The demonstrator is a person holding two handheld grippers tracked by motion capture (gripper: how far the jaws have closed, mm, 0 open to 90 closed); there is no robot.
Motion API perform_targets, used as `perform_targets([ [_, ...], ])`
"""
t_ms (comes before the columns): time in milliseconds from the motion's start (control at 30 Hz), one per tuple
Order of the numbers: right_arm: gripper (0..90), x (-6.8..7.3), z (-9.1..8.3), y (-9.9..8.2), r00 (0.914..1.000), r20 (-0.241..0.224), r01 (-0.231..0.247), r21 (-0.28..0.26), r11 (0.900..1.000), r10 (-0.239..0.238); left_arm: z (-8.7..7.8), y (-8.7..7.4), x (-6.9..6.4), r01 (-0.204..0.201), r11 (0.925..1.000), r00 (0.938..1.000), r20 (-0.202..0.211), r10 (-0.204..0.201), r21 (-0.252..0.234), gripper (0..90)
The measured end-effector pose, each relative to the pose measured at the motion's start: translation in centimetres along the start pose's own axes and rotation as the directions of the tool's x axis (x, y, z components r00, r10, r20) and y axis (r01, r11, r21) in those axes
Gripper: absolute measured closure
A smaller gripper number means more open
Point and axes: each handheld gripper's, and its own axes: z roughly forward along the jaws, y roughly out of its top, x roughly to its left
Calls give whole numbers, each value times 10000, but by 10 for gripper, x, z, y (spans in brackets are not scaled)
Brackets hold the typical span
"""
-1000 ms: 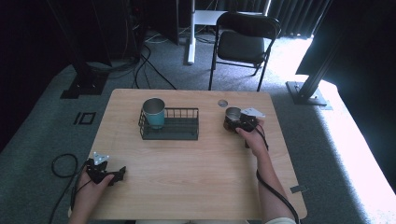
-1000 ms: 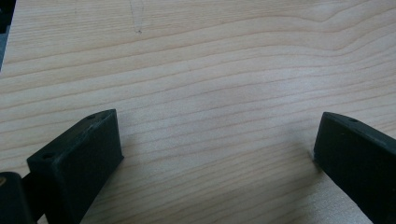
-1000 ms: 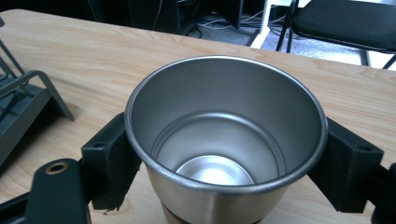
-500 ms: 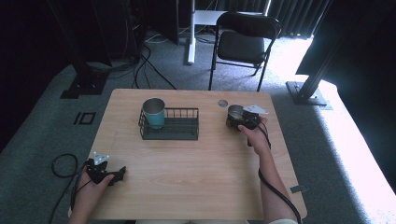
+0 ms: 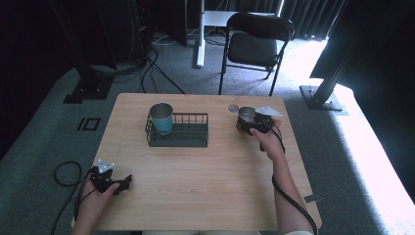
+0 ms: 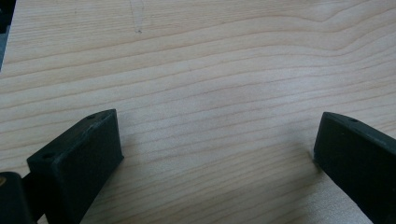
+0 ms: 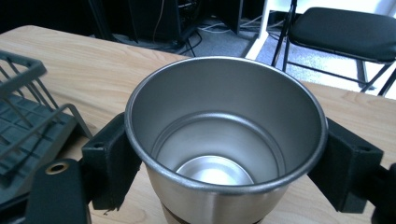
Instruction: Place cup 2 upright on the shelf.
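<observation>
1. Left gripper [image 5: 113, 182]: resting at near-left table [image 5: 205, 186] corner, jaws spread wide over bare wood, nothing between them. Well apart from all items.
2. Rack [image 5: 178, 131]: wire, left of centre, holding a teal cup [image 5: 161, 117] upright at its left end; remaining floor vacant.
3. Steel cup [image 7: 224, 135]: upright on table at far right, axis vertical, mouth up, empty. Rack lies to its left, near.
4. Right gripper [image 5: 249, 122]: jaws set either side of steel cup wall below the rim, pinching it. Clearly the nearer hand.
5. Small round disc [image 5: 233, 108] just beyond steel cup; identity not determinable.
6. Markings: no brand, label or writing legible.
7. Judgement: next move likely a leftward carry into rack.
</observation>
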Motion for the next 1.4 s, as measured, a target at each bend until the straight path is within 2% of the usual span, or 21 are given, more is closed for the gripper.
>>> perform_targets([
  [300,182,4,-4,11,9997,-37,249,-192,9995,-250,0,0,0,0,10000,10000,0,0,-1,18],
  [567,182,11,-7,19,9989,-314,337,-240,9991,-345,0,0,0,1,10000,10000,0,-1,-1,17],
  [1100,182,38,-10,40,9914,-1072,699,-490,9964,-748,0,0,0,-1,10000,10000,0,1,1,17],
  [1400,182,56,-10,54,9860,-1454,729,-666,9951,-820,0,0,0,-1,10000,10000,-1,1,2,17],
])
